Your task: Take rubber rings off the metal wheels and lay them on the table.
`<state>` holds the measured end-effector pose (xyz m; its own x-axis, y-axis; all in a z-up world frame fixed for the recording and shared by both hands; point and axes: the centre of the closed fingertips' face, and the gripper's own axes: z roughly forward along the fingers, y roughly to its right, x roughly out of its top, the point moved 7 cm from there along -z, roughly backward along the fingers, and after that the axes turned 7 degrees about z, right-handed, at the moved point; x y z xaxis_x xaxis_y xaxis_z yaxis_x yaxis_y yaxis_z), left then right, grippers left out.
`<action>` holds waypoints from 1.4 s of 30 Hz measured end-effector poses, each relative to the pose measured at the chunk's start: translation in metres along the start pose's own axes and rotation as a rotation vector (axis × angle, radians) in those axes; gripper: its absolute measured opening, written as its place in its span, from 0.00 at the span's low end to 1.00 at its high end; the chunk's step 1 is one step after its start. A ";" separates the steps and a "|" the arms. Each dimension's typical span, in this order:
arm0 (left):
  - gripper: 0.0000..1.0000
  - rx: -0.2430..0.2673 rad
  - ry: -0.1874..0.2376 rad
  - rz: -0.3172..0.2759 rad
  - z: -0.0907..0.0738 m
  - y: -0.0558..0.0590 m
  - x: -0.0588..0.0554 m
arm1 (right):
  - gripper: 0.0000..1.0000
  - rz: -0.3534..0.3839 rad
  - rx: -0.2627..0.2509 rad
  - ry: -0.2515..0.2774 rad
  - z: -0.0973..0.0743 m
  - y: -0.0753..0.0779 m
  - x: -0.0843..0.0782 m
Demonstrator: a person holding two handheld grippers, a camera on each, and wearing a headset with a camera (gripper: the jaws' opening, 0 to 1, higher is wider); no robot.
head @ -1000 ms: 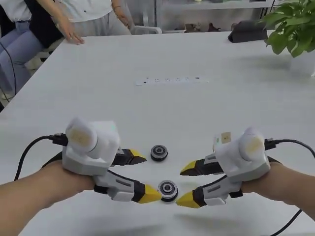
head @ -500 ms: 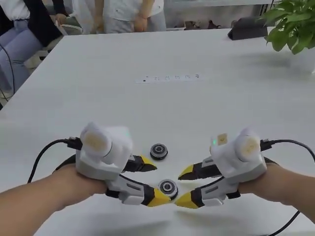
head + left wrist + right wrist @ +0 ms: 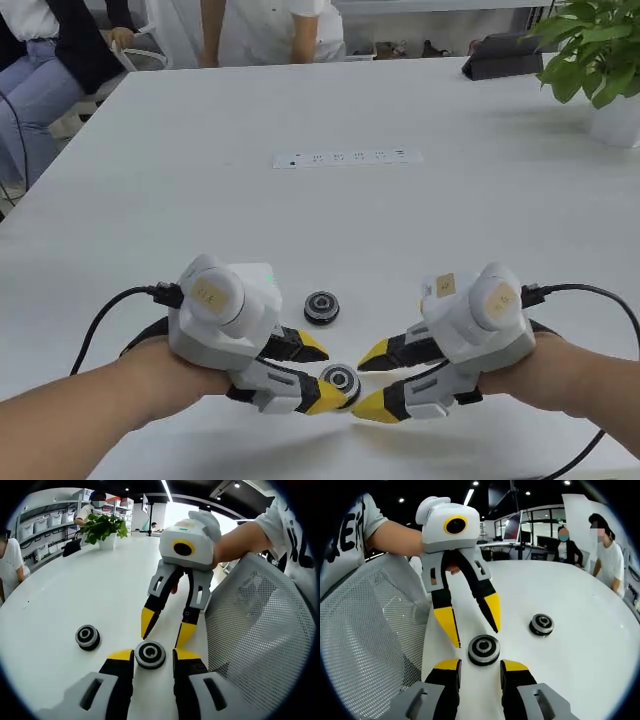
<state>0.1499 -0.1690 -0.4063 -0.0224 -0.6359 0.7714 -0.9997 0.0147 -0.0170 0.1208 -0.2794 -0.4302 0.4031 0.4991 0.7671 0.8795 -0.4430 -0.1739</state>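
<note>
Two metal wheels with black rubber rings lie flat on the white table [image 3: 200, 180]. The near wheel [image 3: 340, 379] [image 3: 150, 654] [image 3: 484, 649] sits between the two grippers, which point at each other. My left gripper [image 3: 320, 372] [image 3: 153, 656] is open, its yellow tips on either side of this wheel. My right gripper [image 3: 368, 382] [image 3: 481, 666] is open too, its tips just short of the wheel on the opposite side. The second wheel [image 3: 321, 306] [image 3: 87, 636] [image 3: 541, 624] lies a little farther out, untouched.
A white power strip [image 3: 347, 157] lies mid-table. A potted plant [image 3: 590, 50] and a black object [image 3: 500, 58] stand at the far right. People stand and sit at the far edge. A mesh chair [image 3: 255, 630] is behind the near edge. Cables trail from both grippers.
Both grippers have closed in on the near wheel; the left one slid right until its tips flank it. Both wheels have stayed put. People at the far end have shifted.
</note>
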 end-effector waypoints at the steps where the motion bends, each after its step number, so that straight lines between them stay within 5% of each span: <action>1: 0.25 -0.001 -0.004 -0.002 0.001 0.000 0.000 | 0.29 0.000 0.001 -0.001 0.000 0.000 0.000; 11: 0.14 -0.005 -0.027 0.009 0.008 0.001 -0.003 | 0.29 0.007 0.002 -0.009 -0.001 -0.001 -0.003; 24: 0.08 0.032 -0.039 0.109 0.009 0.001 -0.005 | 0.28 0.011 0.004 -0.009 0.000 -0.001 -0.003; 42: 0.07 0.070 -0.032 0.092 0.010 0.003 -0.005 | 0.24 0.065 0.000 0.018 0.005 0.006 0.003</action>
<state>0.1465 -0.1729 -0.4166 -0.1131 -0.6588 0.7438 -0.9910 0.0207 -0.1323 0.1283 -0.2767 -0.4315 0.4548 0.4560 0.7650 0.8515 -0.4744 -0.2234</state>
